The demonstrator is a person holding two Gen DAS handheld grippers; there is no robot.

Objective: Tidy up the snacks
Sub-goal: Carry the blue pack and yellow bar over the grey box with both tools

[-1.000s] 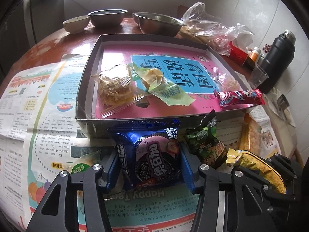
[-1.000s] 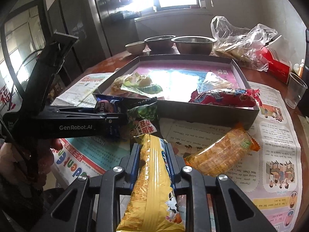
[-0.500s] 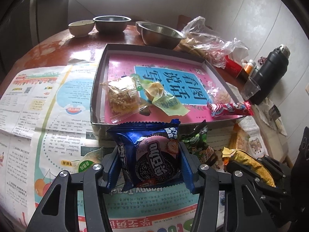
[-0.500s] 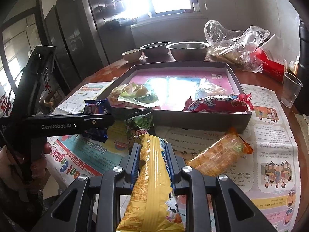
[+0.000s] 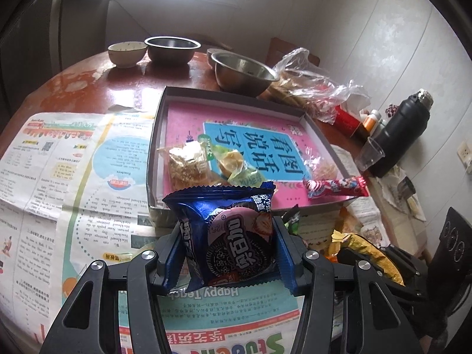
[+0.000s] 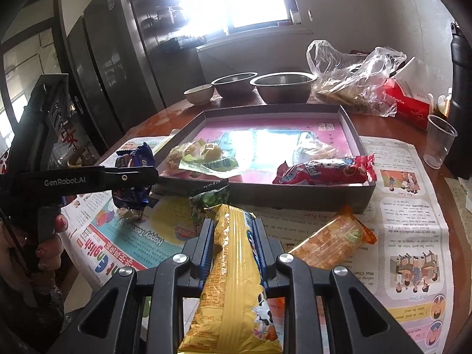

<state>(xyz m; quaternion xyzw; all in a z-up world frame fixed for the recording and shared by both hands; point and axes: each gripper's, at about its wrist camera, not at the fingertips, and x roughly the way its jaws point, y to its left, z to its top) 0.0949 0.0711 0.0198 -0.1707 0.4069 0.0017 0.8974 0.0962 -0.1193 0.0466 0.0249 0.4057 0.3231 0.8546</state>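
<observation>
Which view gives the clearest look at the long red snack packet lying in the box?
The right wrist view: the red packet lies close and large along the near wall of the box, its full length unobstructed. In the left wrist view the packet looks smaller, off to the right.

In the left wrist view, the blue cookie packet (image 5: 230,236) covered the near wall of the box (image 5: 153,153) at its six o'clock. The green snack packet (image 5: 290,224) showed only a corner at the blue packet's three o'clock. The yellow snack bag (image 6: 233,280) ran off the bottom edge. The plastic bag (image 6: 351,70) at one o'clock held contents too blurred to tell.
</observation>
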